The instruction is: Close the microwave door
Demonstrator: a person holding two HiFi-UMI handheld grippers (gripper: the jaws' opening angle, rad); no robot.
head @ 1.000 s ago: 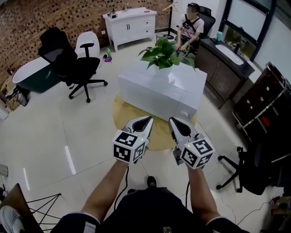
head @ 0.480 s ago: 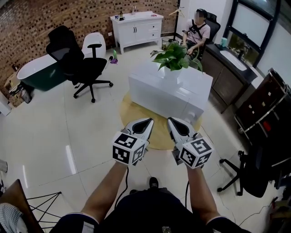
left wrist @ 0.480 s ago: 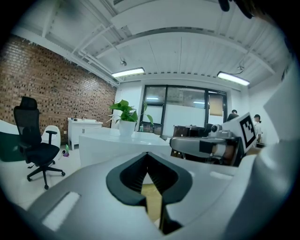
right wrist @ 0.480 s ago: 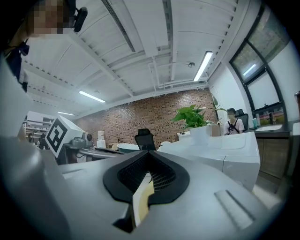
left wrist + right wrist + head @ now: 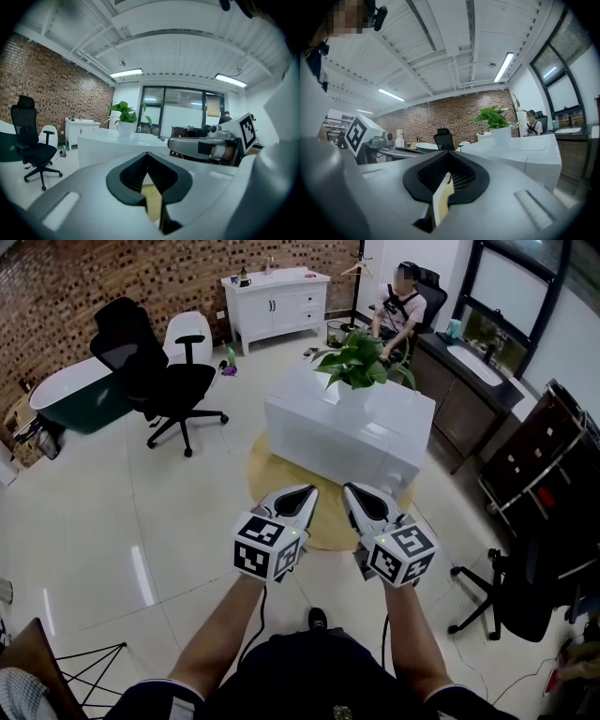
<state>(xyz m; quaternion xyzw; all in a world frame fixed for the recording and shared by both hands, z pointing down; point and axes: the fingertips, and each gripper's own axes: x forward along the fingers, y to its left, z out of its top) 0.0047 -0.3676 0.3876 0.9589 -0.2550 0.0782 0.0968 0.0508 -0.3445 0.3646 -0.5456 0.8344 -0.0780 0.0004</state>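
No microwave shows in any view. In the head view my left gripper and right gripper are held side by side at waist height, pointing toward a white block desk. Both are shut and hold nothing. In the left gripper view the left gripper's dark pads meet at the tip, with the right gripper's marker cube off to its right. The right gripper view has that gripper closed the same way, the white desk ahead of it.
A potted plant stands on the desk, which sits on a round yellow rug. A black office chair is at left and another at right. A seated person, a white cabinet and a dark sink counter line the back.
The head view has shifted a little, so the desk and room sit slightly differently in frame. Both grippers stay shut and side by side in the same pose.
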